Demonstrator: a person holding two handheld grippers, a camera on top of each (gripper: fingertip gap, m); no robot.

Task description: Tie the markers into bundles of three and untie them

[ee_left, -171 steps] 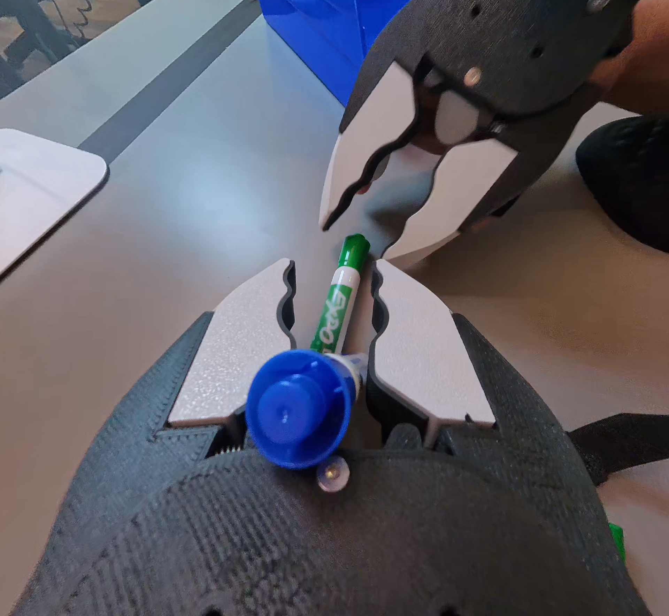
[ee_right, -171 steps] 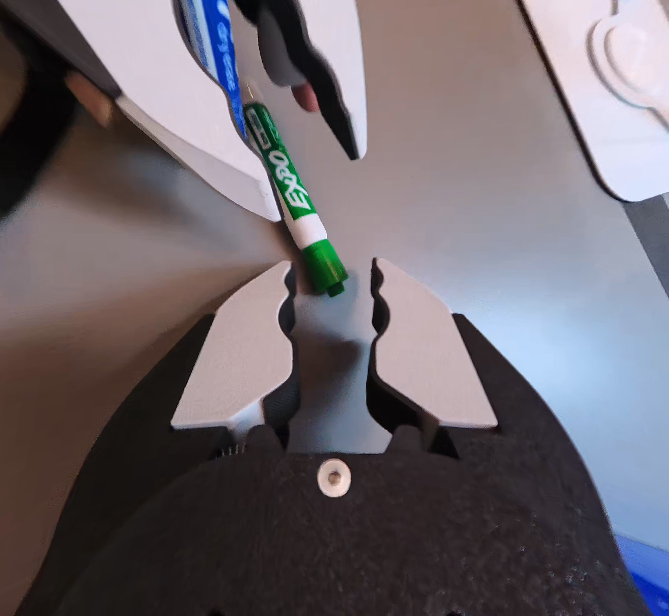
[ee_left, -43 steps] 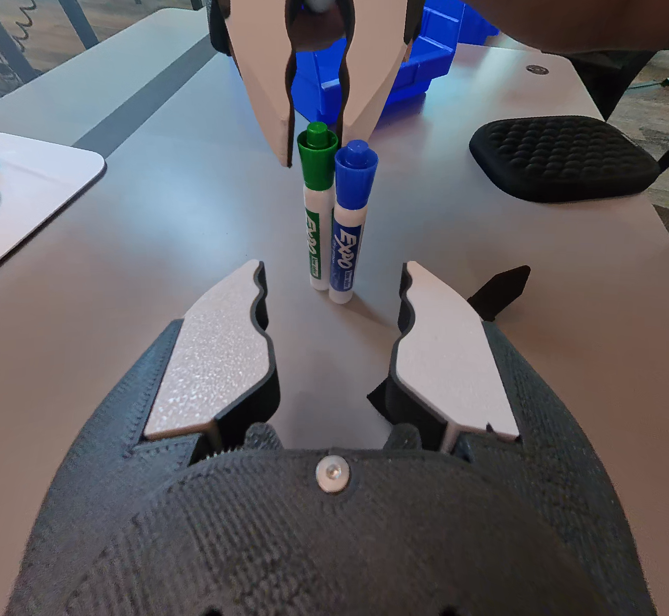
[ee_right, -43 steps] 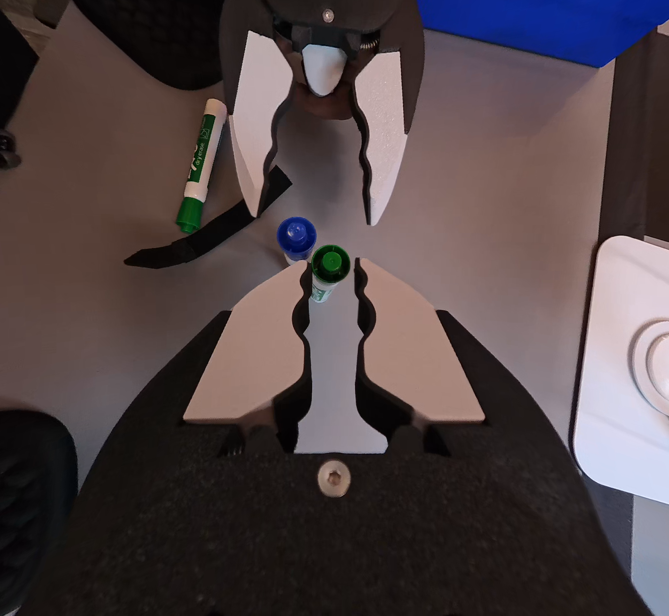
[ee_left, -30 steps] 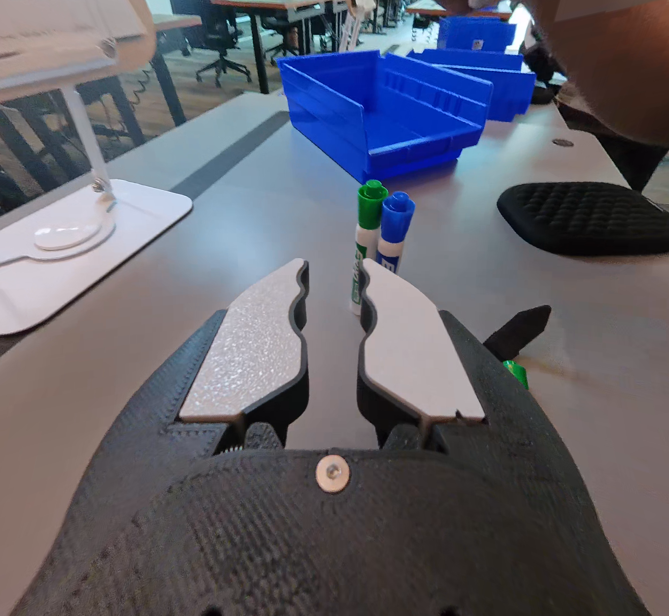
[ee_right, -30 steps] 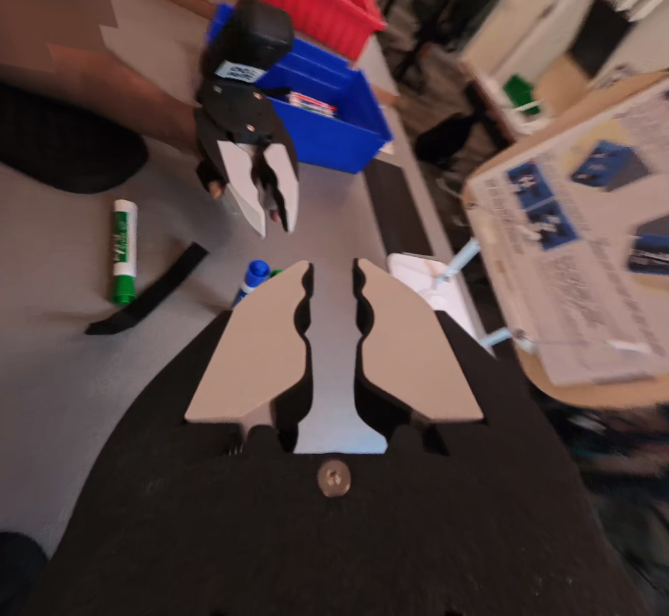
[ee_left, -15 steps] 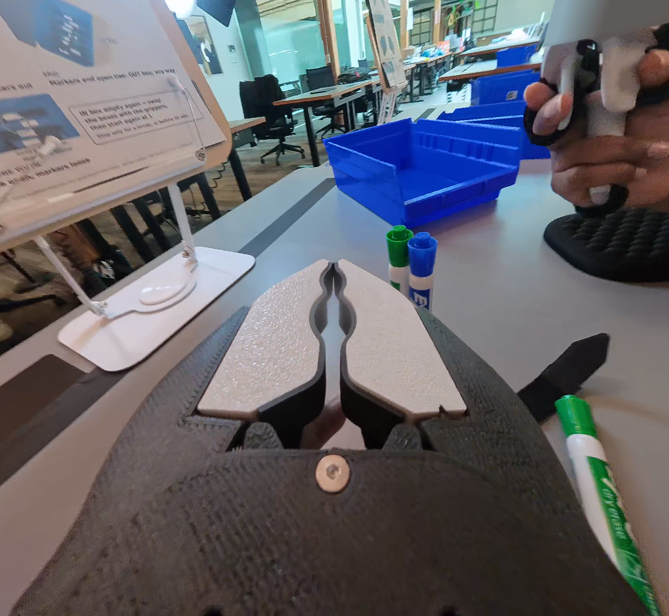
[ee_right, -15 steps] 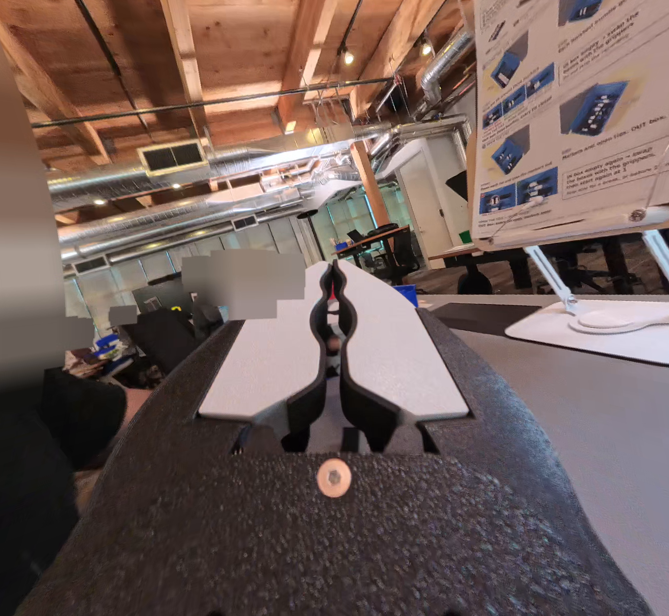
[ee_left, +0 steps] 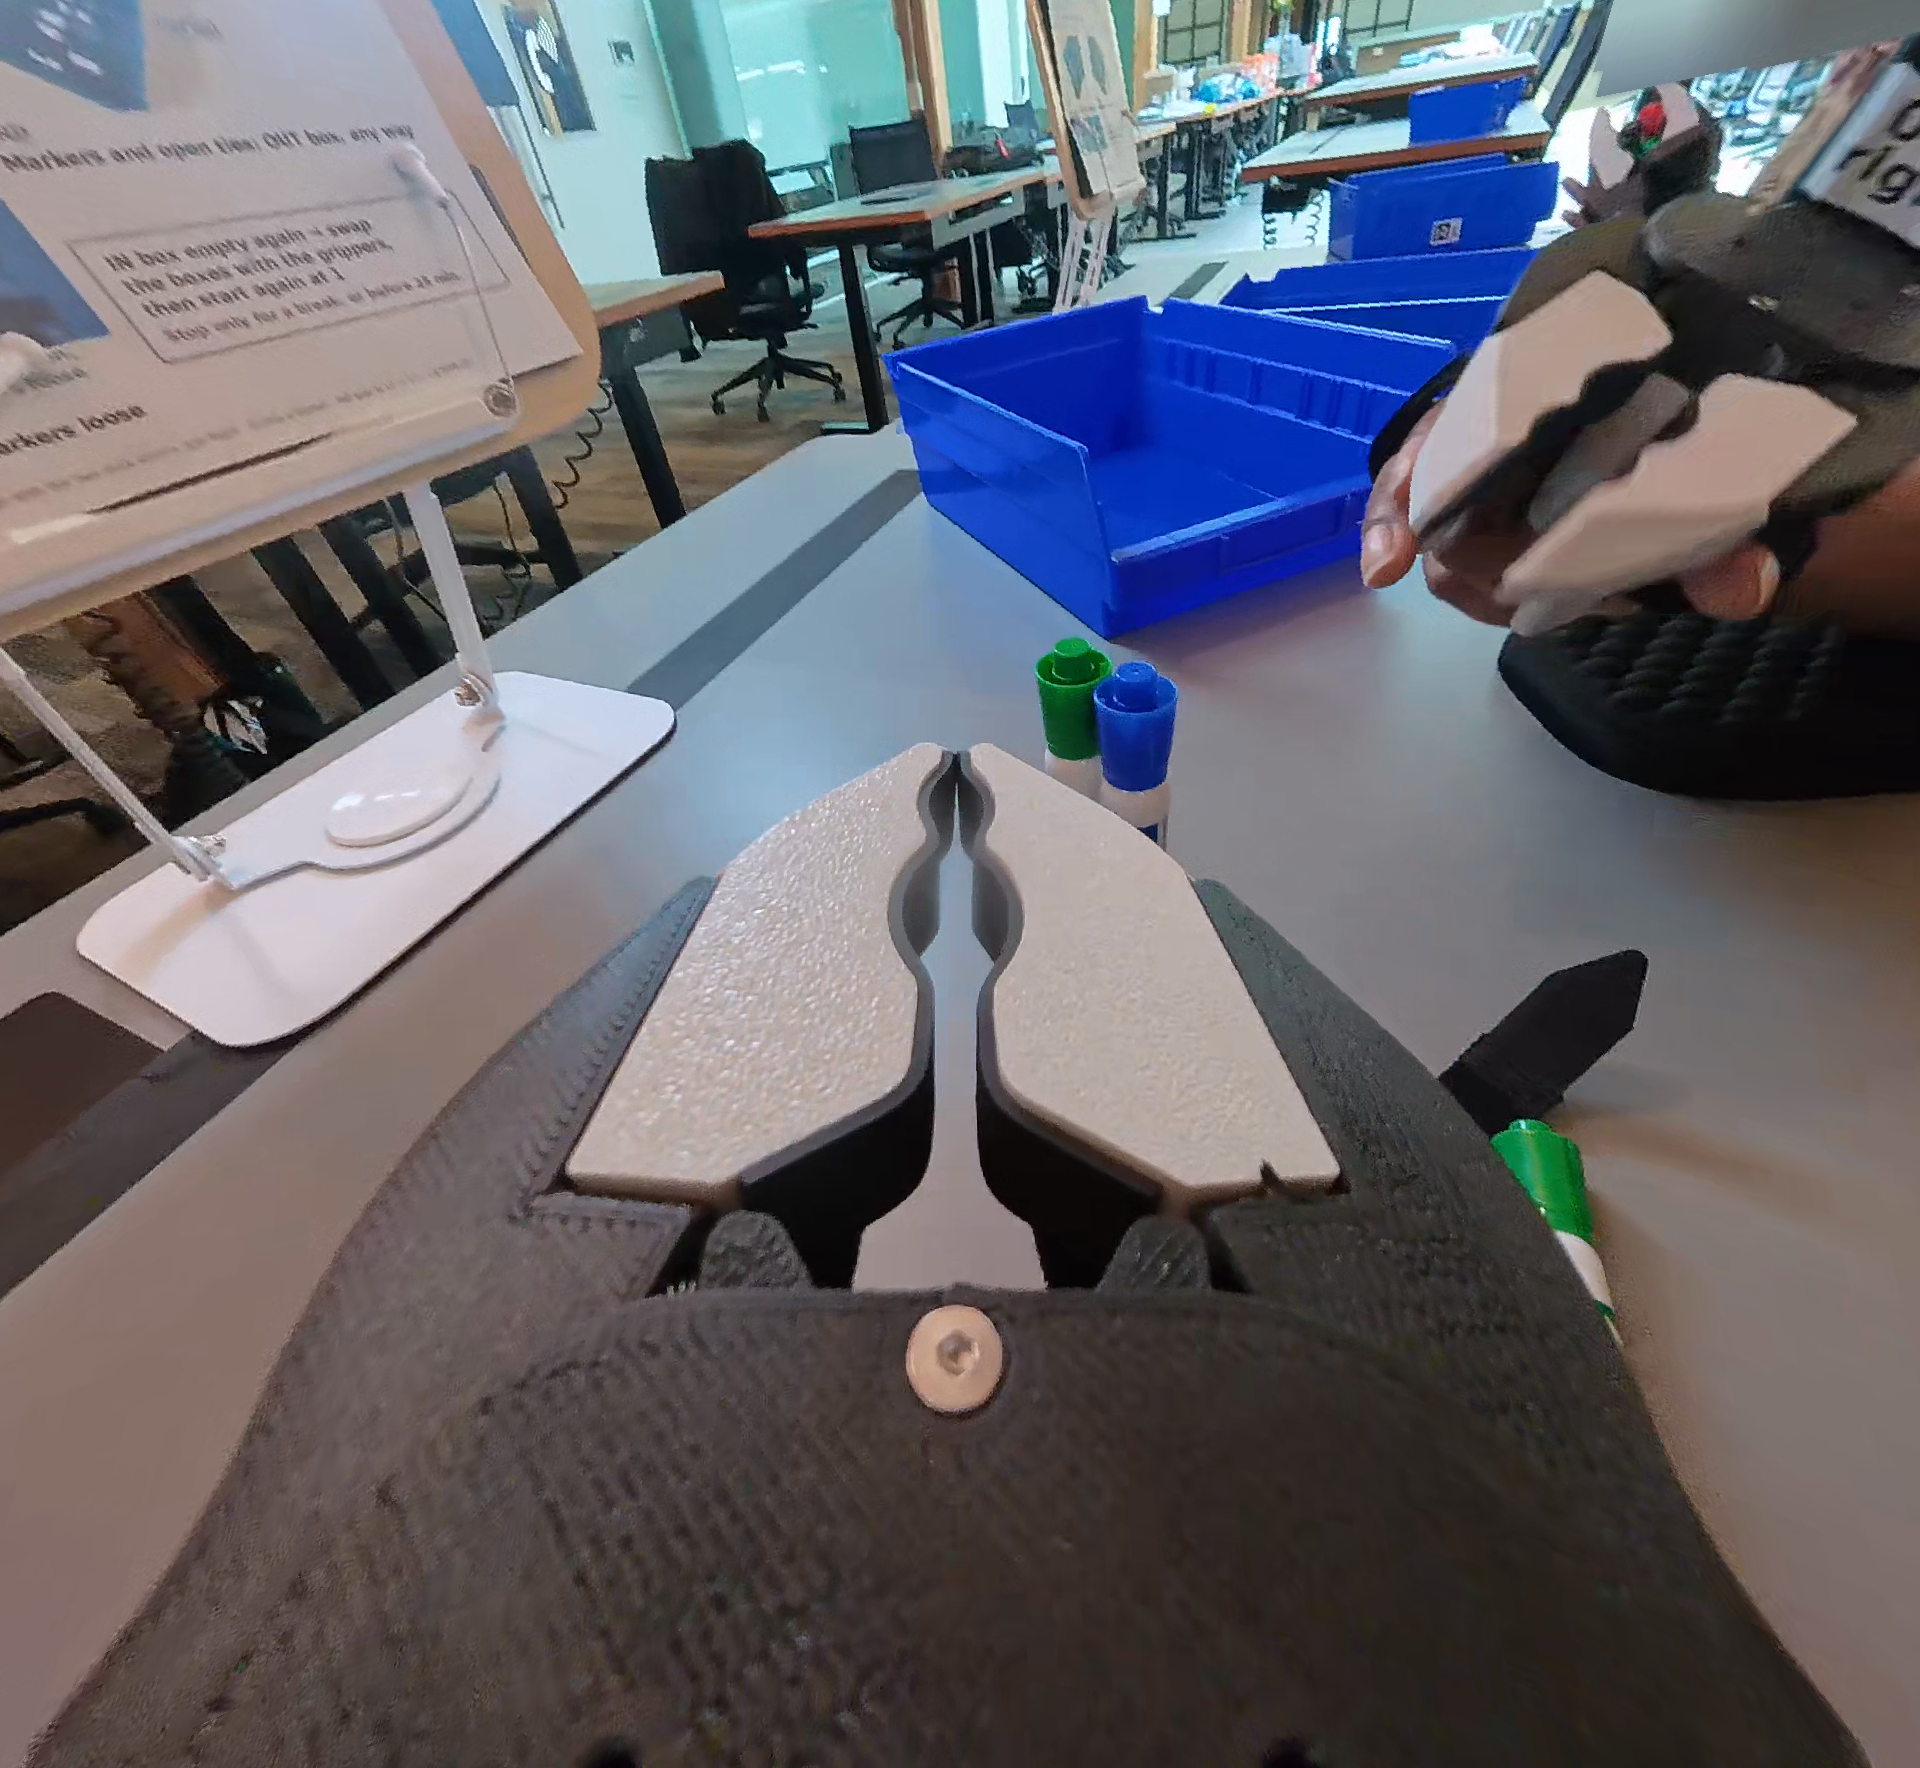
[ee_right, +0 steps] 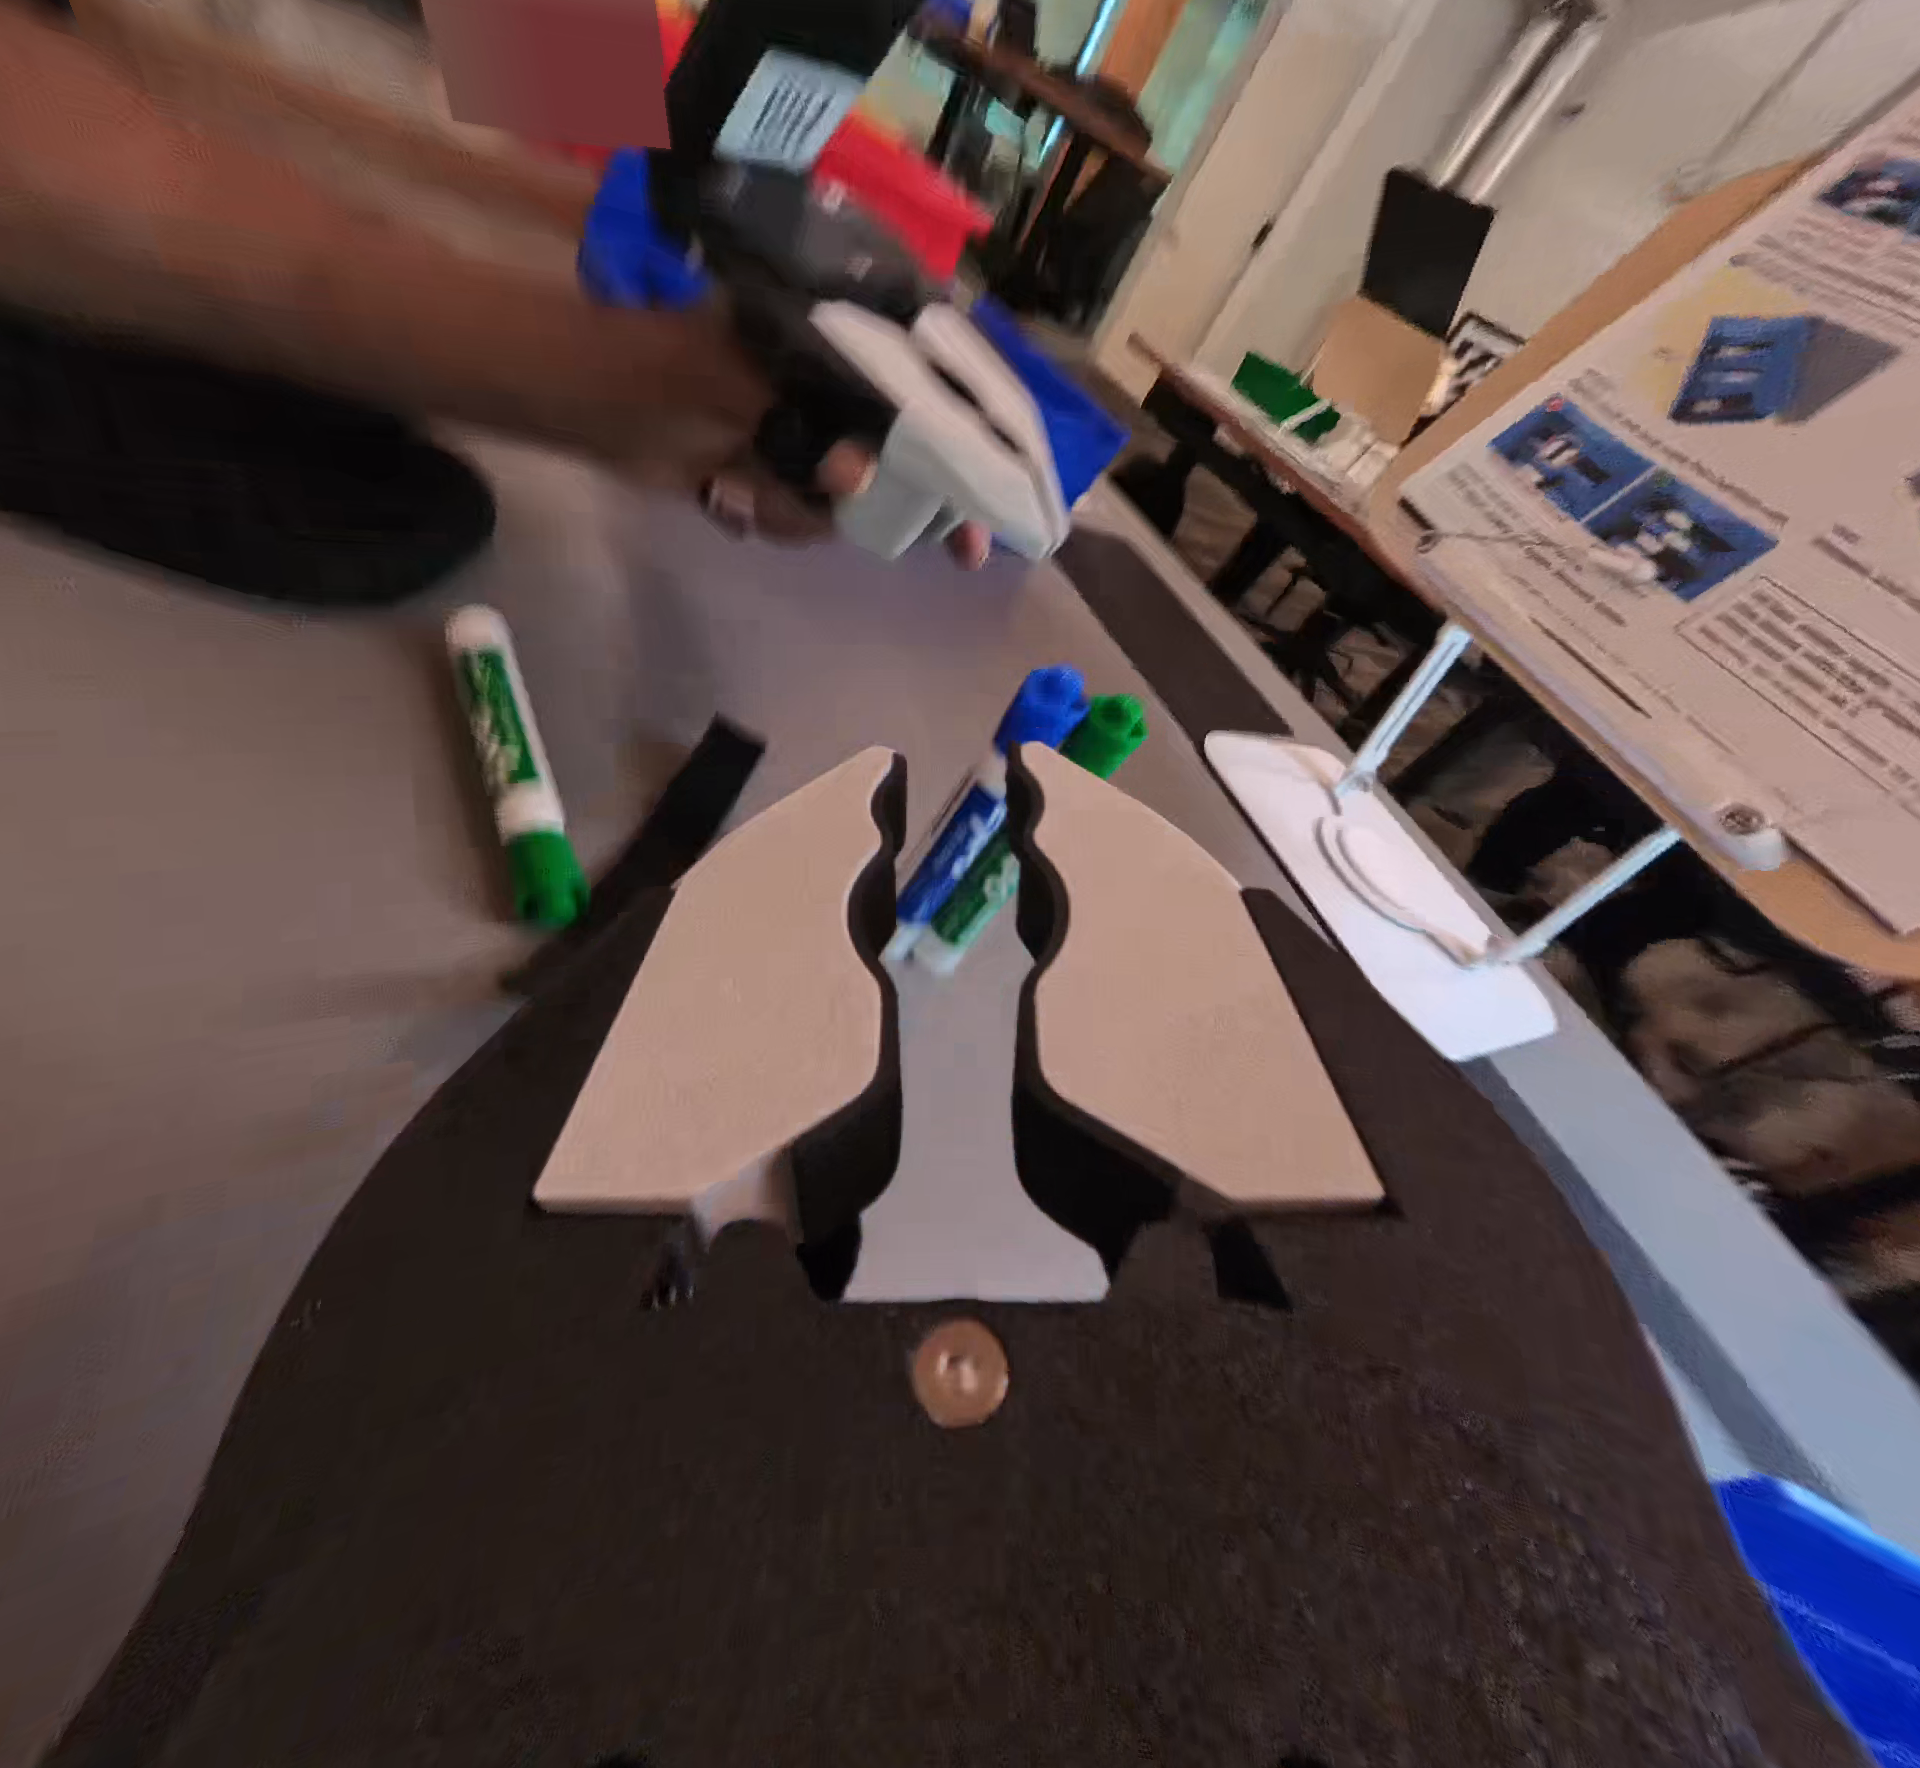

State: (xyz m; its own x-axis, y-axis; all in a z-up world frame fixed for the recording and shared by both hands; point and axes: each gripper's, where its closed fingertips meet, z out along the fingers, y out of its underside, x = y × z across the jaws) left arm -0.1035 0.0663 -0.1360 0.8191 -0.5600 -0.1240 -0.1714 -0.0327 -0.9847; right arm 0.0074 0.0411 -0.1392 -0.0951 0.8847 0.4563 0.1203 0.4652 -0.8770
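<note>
Glossy plastic bin (ee_left: pixel 1049 471); matt grey table (ee_left: pixel 1351 783); textured hand-held gripper (ee_left: pixel 957 762).

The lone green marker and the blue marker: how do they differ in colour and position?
The lone green marker has a green cap and lies by itself next to the black strap. The blue marker has a blue cap and lies against another green marker. Both lie flat on the grey table.

Left gripper (ee_left: pixel 958 768): low over the desk, fingertips touching, empty
Right gripper (ee_right: pixel 956 768): above the desk, tilted down, jaws apart, empty
Right hand (ee_left: pixel 1475 544): wrapped around its handle
</note>
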